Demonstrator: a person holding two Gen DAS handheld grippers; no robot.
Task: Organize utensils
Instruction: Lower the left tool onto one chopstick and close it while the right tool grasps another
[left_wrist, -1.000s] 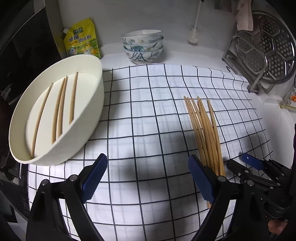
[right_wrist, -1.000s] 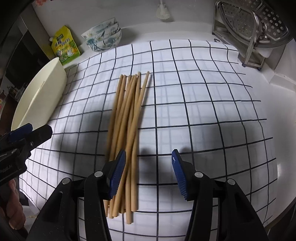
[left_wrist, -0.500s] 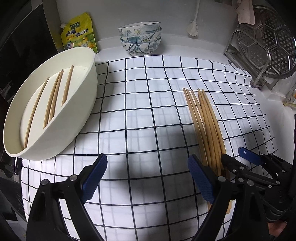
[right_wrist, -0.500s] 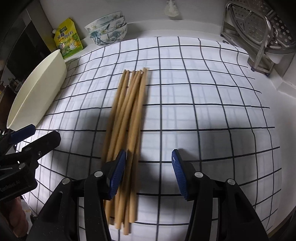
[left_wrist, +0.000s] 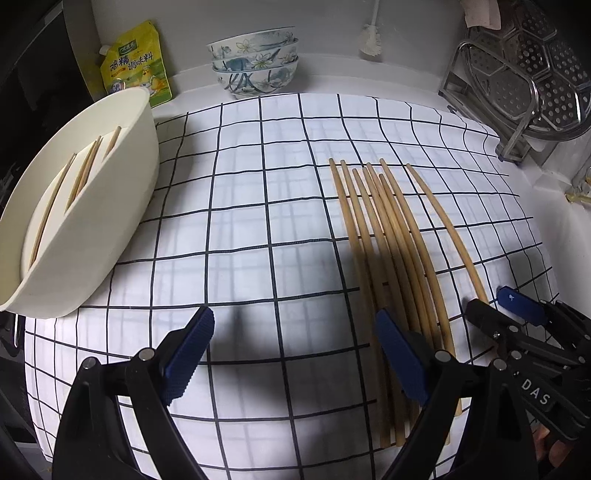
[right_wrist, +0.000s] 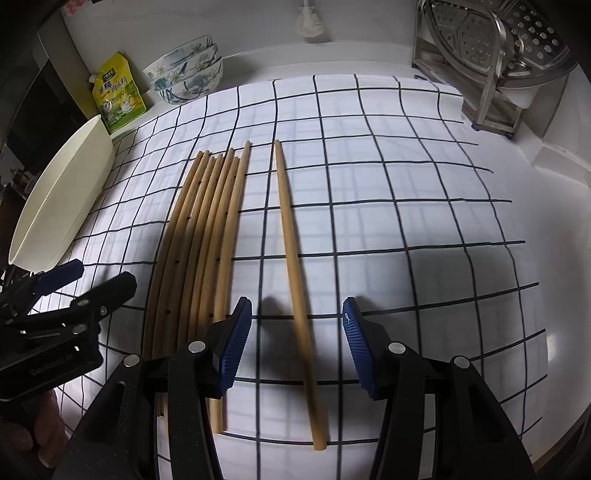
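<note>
Currently right gripper (right_wrist: 295, 332) is hovering with fingers released, straddling one lone chopstick (right_wrist: 291, 243) lying beside the bundle (right_wrist: 207, 236). Left gripper (left_wrist: 295, 354) is sitting released too, holding nothing.

A bundle of plain, round, pale wooden chopsticks (right_wrist: 207, 236) lies flat on the white cloth with a black grid (right_wrist: 388, 206) that covers the desk, their tips roughly aligned at the far end and the sticks touching or overlapping one another. One single wooden chopstick (right_wrist: 295, 266) lies apart, just to the right of the bundle, slightly angled away from it. More of the same chopsticks (left_wrist: 79, 181) rest lengthwise inside the tilted cream oval plastic tub (left_wrist: 110, 206) at the cloth's left edge.
</note>
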